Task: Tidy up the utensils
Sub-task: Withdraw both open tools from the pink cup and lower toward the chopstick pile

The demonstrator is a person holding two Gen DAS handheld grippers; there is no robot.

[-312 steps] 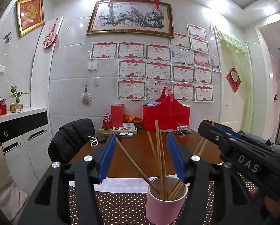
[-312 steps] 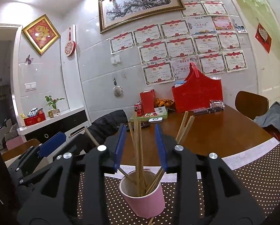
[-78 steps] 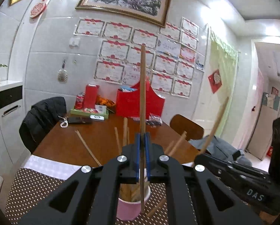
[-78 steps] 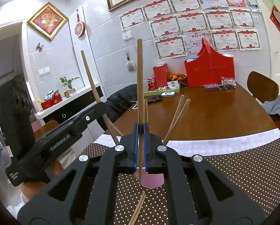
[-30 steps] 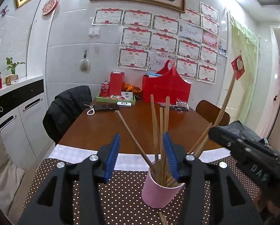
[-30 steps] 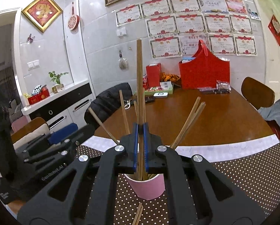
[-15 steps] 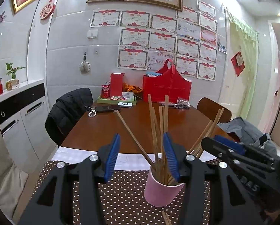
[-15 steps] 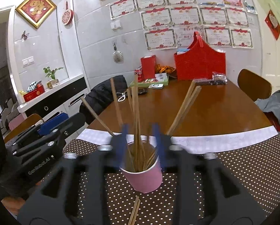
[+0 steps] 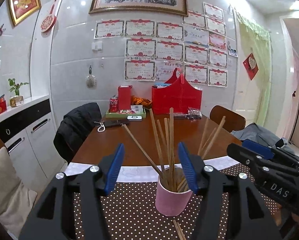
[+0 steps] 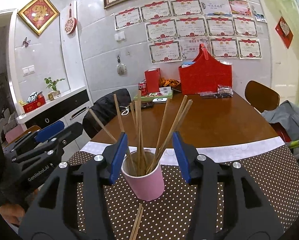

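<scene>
Standing upright in a pink cup (image 10: 147, 182), the chopsticks (image 10: 138, 128) fan outward at their tips. Two more chopsticks (image 10: 137, 223) lie flat on the dotted mat (image 10: 259, 178) just before it. Both the left gripper (image 9: 152, 168), its jaws just widened, and the right gripper (image 10: 149, 157), just released, gape empty around the cup.

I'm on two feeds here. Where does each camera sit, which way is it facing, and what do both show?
Left wrist: on the left hand-held gripper, facing the far wall over the pink cup; own open fingers, right hand-held gripper at right.
Right wrist: on the right hand-held gripper, same heading, cup nearer centre; own open fingers, left hand-held gripper and a hand at left.
Shared: cup of chopsticks, loose chopsticks on the dotted mat, red basket.
</scene>
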